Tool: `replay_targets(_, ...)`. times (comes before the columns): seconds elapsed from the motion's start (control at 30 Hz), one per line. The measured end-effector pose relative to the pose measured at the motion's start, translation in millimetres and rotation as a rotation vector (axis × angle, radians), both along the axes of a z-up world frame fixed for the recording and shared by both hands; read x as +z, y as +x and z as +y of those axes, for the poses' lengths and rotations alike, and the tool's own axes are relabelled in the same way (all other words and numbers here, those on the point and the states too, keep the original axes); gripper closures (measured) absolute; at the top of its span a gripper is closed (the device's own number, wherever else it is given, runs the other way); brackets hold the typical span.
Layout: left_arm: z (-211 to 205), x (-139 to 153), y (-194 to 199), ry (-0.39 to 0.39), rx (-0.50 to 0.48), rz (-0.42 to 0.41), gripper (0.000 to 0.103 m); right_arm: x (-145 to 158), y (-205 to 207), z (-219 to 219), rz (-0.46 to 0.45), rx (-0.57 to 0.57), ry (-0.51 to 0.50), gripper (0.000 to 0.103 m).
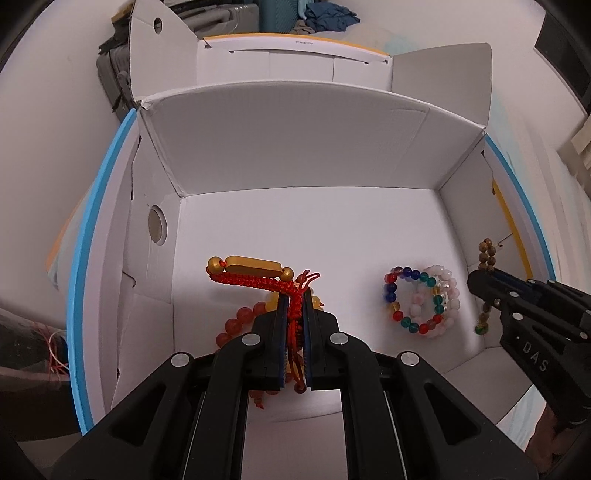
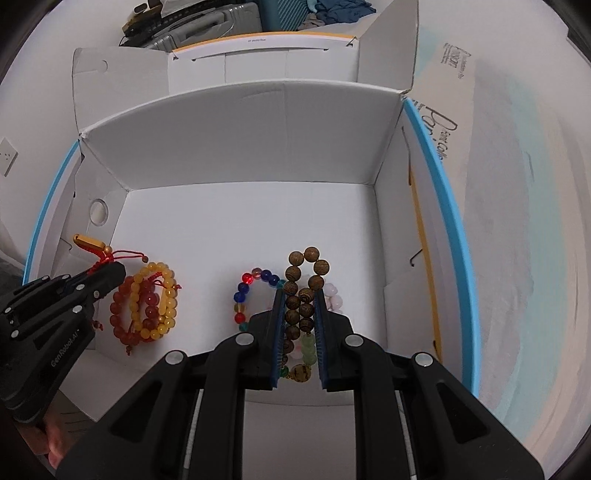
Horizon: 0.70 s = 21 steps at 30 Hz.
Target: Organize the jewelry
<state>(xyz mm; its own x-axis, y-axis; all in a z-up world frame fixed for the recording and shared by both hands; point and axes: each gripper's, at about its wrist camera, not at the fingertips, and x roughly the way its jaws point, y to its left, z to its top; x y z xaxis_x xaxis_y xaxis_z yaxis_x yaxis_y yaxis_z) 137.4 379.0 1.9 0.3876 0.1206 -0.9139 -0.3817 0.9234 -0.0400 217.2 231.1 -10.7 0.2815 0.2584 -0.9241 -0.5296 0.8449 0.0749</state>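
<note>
Left gripper (image 1: pixel 295 295) is clamped tight on the red cord bracelet (image 1: pixel 258 278): braided red string, gold bar and two gold beads. We hold it by the cord; the gold bar end sticks out past the fingertips and hangs above the floor of the white cardboard box (image 1: pixel 295 147). Whether the bar touches the floor, we can't tell.

Right gripper (image 2: pixel 299 295) is closed on the brown wooden bead bracelet (image 2: pixel 306 269). A loop of dark beads stands out beyond the tips, more beads run down between the pads, with a few pale green beads and one larger brown bead at the lower end.

Both grippers point steeply down into the box, left one on the left side, right one toward the right of centre.

Already lying on the box floor:
- orange-red bead bracelet (image 2: pixel 122 310) and yellow bead bracelet (image 2: pixel 166 302), overlapping, on the left, just under the left gripper
- multicolour glass bead bracelet (image 1: pixel 406 299) near centre, touching a pink-white bead bracelet (image 1: pixel 448 295) on its right; the right gripper sits right over this pair

The box has open flaps, a round hole in its left wall and a blue edge along both sides. Behind it is a grey suitcase (image 1: pixel 110 74) and a heap of blue cloth (image 1: pixel 328 16). Part of a hand (image 2: pixel 55 439) shows at the left gripper's handle.
</note>
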Motion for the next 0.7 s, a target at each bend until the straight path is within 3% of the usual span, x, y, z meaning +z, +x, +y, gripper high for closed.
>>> replay_targets(0.17, -1.9, 0.6, 0.5, 0.011, -0.004, 0.000, 0.095, -2.7, -0.2, 2.2, 0.003, 0.002, 0.004, 0.087)
replay_targets(0.23, -2.2, 1.0, -0.3, 0.010, -0.004, -0.004, 0.094, -1.9, -1.3, 1.1, -0.008, 0.001, 0.009, 0.078)
replay_targets(0.3, -4.7, 2.1, 0.6, 0.019, 0.000, -0.008, 0.086, -1.7, -4.3, 1.9, -0.014, -0.001, 0.016, 0.073)
replay_targets(0.37, -6.7, 5.8, -1.4, 0.031, 0.000, -0.021, 0.071, 1.1, -4.8, 0.9, -0.022, -0.003, 0.022, 0.068)
replay_targets(0.43, -7.1, 9.9, -2.0, 0.045, 0.001, -0.029, 0.065, 4.8, -6.5, -0.2, -0.028, -0.001, 0.030, 0.056)
replay_targets(0.7, -7.3, 26.0, -11.5, 0.081, 0.022, -0.068, 0.034, 23.8, -13.3, -4.4, -0.065, 0.005, 0.061, 0.030)
